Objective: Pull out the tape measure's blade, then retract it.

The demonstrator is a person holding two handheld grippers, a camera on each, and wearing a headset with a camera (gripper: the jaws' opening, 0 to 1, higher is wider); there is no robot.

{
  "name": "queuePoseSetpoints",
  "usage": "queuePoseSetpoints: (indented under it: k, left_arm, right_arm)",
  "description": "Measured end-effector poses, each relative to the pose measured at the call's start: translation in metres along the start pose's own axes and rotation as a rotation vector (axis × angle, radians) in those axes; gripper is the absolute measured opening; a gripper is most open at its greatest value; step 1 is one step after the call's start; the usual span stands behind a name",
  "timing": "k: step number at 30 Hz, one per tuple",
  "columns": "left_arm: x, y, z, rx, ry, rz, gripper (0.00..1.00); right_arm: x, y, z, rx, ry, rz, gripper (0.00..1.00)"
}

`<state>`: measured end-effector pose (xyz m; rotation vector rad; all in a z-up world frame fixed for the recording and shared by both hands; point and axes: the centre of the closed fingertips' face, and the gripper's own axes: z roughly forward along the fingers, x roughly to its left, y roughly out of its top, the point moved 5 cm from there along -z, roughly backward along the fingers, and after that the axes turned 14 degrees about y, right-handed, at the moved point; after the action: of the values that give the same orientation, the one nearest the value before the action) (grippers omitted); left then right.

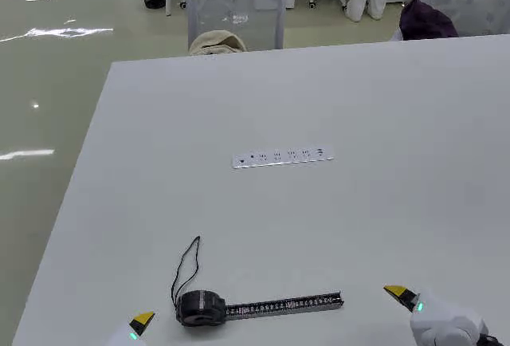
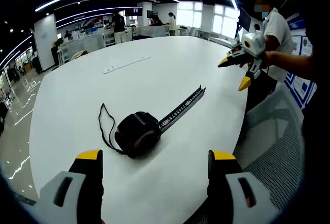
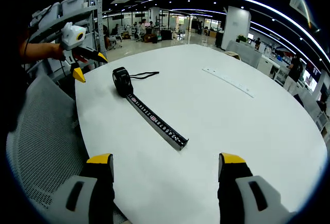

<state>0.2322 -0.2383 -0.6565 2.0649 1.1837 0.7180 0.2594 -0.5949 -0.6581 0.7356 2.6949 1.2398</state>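
Head view is showing the tape [image 1: 201, 308] lying by the tabletop [image 1: 319, 107] edge, blade [image 1: 283, 305] partly out. Left tool [image 2: 153, 155] and right tool [image 3: 166, 158] are hanging released, empty. The hard case is probably suiting a firm pinch, the thin, springy blade a grip at its tip.

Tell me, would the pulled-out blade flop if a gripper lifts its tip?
Probably it bends a bit but springs back: the blade lies straight and flat on the table. The round black case looks heavier, so it may drag behind. The thin strap would likely dangle.
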Motion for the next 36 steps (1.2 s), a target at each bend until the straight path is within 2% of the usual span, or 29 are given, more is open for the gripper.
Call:
queuePoseSetpoints:
  k: [3,8,11,23,32,36]
  left_arm:
    - [-0.003,0.002,-0.003,-0.012,0.019,-0.024,0.83]
    - [-0.005,0.004,-0.008,-0.013,0.057,-0.097,0.90]
    - [-0.006,0.007,-0.013,-0.033,0.094,-0.121,0.92]
    - [-0.018,0.010,-0.019,-0.037,0.149,-0.154,0.98]
    - [-0.017,0.010,-0.025,-0.037,0.221,-0.183,0.99]
    - [-0.017,0.009,-0.025,-0.037,0.227,-0.197,0.99]
  right_arm:
    - [0.003,0.002,-0.001,-0.022,-0.023,0.029,0.87]
    - [0.010,0.005,-0.002,-0.033,-0.043,0.051,0.91]
    - [0.014,0.006,-0.003,-0.050,-0.063,0.073,0.92]
    - [0.031,0.020,0.002,-0.091,-0.103,0.098,0.95]
    - [0.039,0.024,0.011,-0.113,-0.099,0.127,0.96]
    - [0.040,0.026,0.012,-0.118,-0.103,0.134,0.96]
